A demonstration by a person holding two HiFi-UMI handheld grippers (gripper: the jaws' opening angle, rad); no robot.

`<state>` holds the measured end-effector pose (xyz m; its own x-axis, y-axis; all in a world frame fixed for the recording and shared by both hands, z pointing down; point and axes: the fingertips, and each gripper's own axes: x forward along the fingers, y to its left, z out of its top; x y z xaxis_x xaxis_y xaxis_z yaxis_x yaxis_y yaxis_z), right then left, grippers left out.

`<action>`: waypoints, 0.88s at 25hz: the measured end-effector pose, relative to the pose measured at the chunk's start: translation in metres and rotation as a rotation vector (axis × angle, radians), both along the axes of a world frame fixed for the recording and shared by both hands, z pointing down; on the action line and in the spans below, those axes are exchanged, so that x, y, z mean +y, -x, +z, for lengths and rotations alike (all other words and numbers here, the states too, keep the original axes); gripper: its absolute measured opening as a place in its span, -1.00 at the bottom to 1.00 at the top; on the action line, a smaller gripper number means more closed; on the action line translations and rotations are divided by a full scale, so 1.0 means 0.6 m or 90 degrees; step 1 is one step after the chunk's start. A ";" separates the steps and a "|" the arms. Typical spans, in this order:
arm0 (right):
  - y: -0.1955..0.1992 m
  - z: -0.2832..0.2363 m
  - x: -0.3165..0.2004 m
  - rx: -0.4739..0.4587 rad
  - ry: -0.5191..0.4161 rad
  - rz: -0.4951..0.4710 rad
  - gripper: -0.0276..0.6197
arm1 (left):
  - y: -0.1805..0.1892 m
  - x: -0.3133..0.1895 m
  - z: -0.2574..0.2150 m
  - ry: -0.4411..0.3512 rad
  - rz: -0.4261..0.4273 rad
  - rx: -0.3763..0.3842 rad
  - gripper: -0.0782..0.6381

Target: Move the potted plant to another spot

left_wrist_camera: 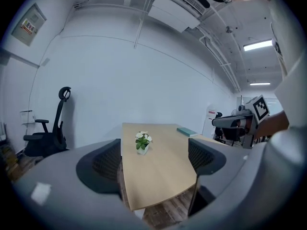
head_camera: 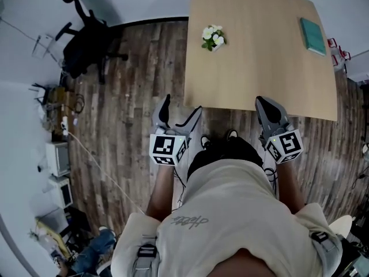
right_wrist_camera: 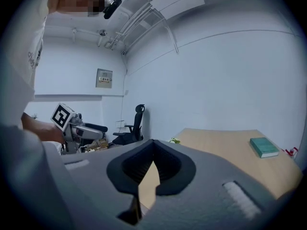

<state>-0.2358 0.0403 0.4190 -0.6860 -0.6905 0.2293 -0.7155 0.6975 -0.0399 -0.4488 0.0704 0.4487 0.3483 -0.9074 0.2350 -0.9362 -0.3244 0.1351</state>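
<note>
The potted plant [head_camera: 213, 37], white flowers in a small pale pot, stands near the left edge of the wooden table [head_camera: 259, 68]. It appears ahead between the jaws in the left gripper view [left_wrist_camera: 142, 142] and as a small shape past the jaws in the right gripper view [right_wrist_camera: 173, 140]. My left gripper [head_camera: 181, 107] hovers open and empty off the table's near left corner [left_wrist_camera: 153, 159]. My right gripper [head_camera: 264, 101] is shut on nothing at the table's near edge [right_wrist_camera: 153, 145]. Both are well short of the plant.
A teal book [head_camera: 313, 36] lies at the table's far right. A black office chair [head_camera: 86, 39] stands on the wood floor to the left. Boxes, cables and clutter [head_camera: 57, 160] line the left wall. A person's torso fills the lower head view.
</note>
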 end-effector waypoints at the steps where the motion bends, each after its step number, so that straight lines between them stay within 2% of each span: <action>1: -0.005 0.001 -0.001 0.002 0.003 0.007 -0.91 | -0.004 -0.006 0.004 0.003 0.007 0.004 0.49; 6: -0.031 0.009 -0.013 0.009 0.019 0.032 -0.91 | -0.028 -0.042 0.012 0.016 0.034 0.040 0.49; 10: -0.032 0.026 -0.034 -0.010 0.032 0.032 -0.91 | -0.039 -0.066 0.013 0.019 0.038 0.035 0.49; 16: -0.009 0.016 -0.105 -0.031 0.019 -0.004 -0.91 | -0.030 -0.119 -0.008 0.023 0.024 0.002 0.49; 22: -0.010 0.011 -0.189 -0.037 -0.002 -0.035 -0.91 | -0.052 -0.181 -0.021 0.020 0.023 -0.050 0.49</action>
